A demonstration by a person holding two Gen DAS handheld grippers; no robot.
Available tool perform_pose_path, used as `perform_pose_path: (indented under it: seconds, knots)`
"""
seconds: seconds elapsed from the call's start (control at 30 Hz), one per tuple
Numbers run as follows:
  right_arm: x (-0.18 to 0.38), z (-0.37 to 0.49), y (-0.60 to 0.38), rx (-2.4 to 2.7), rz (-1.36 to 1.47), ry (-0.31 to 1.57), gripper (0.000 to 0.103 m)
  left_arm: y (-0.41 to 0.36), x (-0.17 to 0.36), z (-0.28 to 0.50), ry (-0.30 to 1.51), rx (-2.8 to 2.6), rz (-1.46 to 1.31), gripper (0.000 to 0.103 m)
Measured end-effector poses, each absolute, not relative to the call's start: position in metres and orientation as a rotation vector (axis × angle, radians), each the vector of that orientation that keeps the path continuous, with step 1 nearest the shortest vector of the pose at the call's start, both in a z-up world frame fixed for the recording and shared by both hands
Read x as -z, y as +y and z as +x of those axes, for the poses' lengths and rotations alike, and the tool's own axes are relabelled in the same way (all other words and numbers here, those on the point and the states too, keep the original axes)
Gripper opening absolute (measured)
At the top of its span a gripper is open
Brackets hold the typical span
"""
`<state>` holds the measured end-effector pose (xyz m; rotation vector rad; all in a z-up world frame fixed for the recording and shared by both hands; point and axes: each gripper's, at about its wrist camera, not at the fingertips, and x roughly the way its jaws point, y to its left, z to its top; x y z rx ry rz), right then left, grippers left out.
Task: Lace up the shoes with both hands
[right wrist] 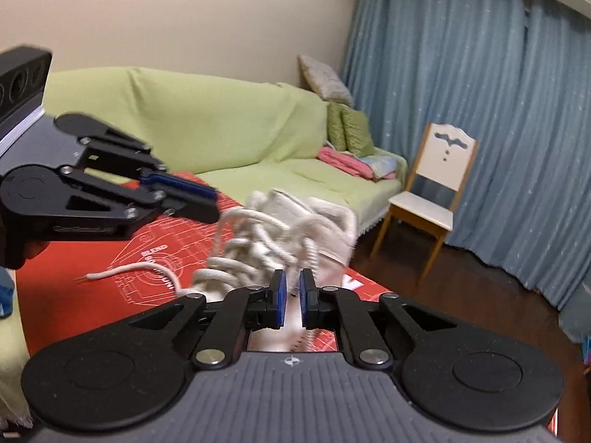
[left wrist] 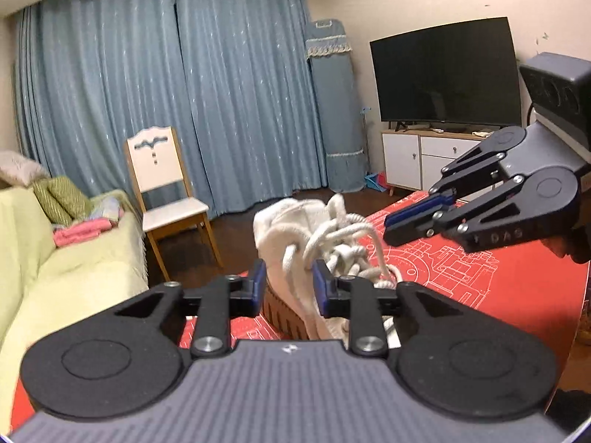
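- Now my left gripper (left wrist: 288,280) stands wide and empty; my right gripper (right wrist: 291,297) is narrowly parted, gripping nothing.
- Just ahead, the white shoe (left wrist: 295,229) sits on the red mat (left wrist: 498,284), its laces (right wrist: 258,247) loosely knotted.
- Tying seems finished; next I'd check the bow.

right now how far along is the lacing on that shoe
Done, it seems: the white shoe on the red mat has lace crossing its eyelets, with loops bunched on top. In hand: nothing; the left gripper and right gripper both stand open. Left: one lace end lies loose on the mat; whether the knot is tight is unclear.
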<state>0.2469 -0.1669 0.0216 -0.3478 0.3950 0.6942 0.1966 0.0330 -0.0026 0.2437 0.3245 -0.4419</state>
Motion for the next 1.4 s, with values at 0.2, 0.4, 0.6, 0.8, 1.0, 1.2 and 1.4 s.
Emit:
perform_pose_path:
  seconds: [0.2, 0.4, 0.6, 0.8, 1.0, 1.2, 1.4]
  knots:
    - [-0.021, 0.255, -0.172, -0.709, -0.323, 0.42, 0.012, 0.033, 0.013, 0.211, 0.368, 0.438, 0.242, 0.024]
    - [-0.018, 0.271, -0.165, -0.676, -0.309, 0.442, 0.011, 0.039, 0.012, 0.211, 0.365, 0.415, 0.252, 0.0]
    - [-0.012, 0.278, -0.171, -0.641, -0.328, 0.511, 0.0, 0.045, 0.024, 0.207, 0.434, 0.374, 0.348, 0.0]
    - [-0.013, 0.274, -0.185, -0.715, -0.26, 0.599, 0.0, 0.045, 0.023, 0.187, 0.454, 0.507, 0.3, 0.004]
    - [-0.021, 0.26, -0.2, -0.923, -0.112, 0.647, 0.003, 0.048, 0.031, 0.166, 0.487, 0.499, 0.28, 0.005]
    - [-0.004, 0.251, -0.218, -0.837, -0.112, 0.678, 0.009, 0.041, 0.045, 0.154, 0.533, 0.561, 0.248, 0.007]
    - [-0.003, 0.246, -0.23, -0.833, -0.049, 0.674, 0.012, 0.037, 0.046, 0.15, 0.528, 0.536, 0.227, 0.006]
